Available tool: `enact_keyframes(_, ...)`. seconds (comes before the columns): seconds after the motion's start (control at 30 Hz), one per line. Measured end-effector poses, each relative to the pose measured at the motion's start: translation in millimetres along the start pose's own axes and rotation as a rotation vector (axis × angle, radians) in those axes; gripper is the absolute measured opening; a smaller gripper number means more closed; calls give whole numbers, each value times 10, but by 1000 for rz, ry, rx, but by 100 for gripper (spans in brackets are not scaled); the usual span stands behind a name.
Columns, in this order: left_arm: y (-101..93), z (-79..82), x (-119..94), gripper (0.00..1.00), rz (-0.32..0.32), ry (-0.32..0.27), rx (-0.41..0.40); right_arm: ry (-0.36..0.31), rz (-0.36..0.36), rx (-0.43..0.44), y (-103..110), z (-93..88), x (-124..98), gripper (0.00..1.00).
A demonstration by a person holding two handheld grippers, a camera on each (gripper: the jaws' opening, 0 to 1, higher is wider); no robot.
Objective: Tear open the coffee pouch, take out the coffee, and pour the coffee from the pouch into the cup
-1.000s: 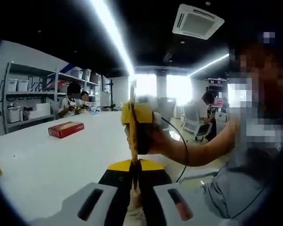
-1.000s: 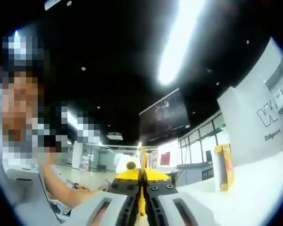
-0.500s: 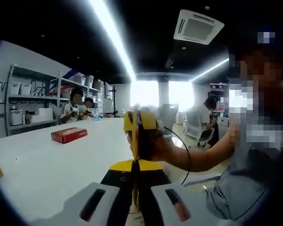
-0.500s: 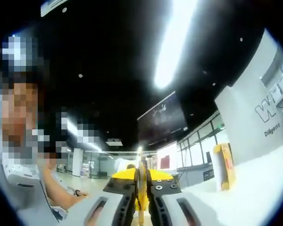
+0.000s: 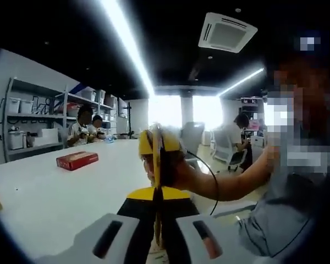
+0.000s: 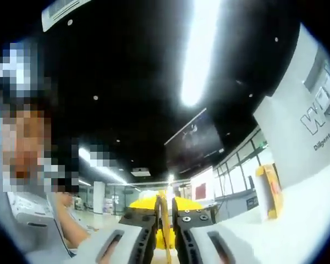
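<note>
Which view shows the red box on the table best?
The left gripper view: the red box lies flat on the white table, clear and unobstructed. In the right gripper view, I cannot identify it; a yellow upright box stands there instead.

two grippers showing: left gripper (image 5: 157, 231), right gripper (image 6: 165, 242). one coffee pouch (image 5: 157, 170) sitting between them. one red box (image 5: 77, 160) lying on one white table (image 5: 55, 198). one yellow box (image 6: 268, 190) standing. three people sitting in background.
</note>
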State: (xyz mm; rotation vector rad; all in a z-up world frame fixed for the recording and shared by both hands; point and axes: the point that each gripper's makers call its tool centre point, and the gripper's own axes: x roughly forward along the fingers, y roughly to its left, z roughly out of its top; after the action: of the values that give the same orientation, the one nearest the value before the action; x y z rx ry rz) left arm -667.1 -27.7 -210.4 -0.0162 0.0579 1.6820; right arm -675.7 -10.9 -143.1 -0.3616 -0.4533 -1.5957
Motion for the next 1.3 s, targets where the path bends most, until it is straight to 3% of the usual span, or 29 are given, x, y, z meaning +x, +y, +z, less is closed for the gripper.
enact_keyframes(0.17,5,-4,5,6,6,2,-16,5,8,-10,26,-16,44,3)
enact_keyframes(0.27,12,8,11,13,7,-11,-30,5,-5,-23,11,-6,43,2)
enact_keyframes(0.33,11,6,6,6,7,-10,-21,-8,-2,-13,23,11,41,2)
enact_keyframes(0.43,14,18,3,4,4,-6,-12,-27,16,13,38,9,46,6)
enact_keyframes(0.53,11,17,-3,4,3,-3,-12,-12,20,12,49,-41,55,8)
enact_keyframes(0.77,-8,11,-2,10,3,-16,-37,-15,6,8,-3,-51,48,2)
enact_keyframes(0.87,7,5,-10,5,14,-8,6,-12,21,24,2,-45,47,4)
enact_keyframes(0.97,10,15,-7,4,8,-6,-13,-5,27,20,24,-62,58,8)
enact_keyframes(1.17,24,18,4,5,12,-1,-4,7,3,-24,20,-133,61,3)
enact_keyframes(1.3,15,0,9,8,12,-12,-22,0,-13,-47,17,-88,52,2)
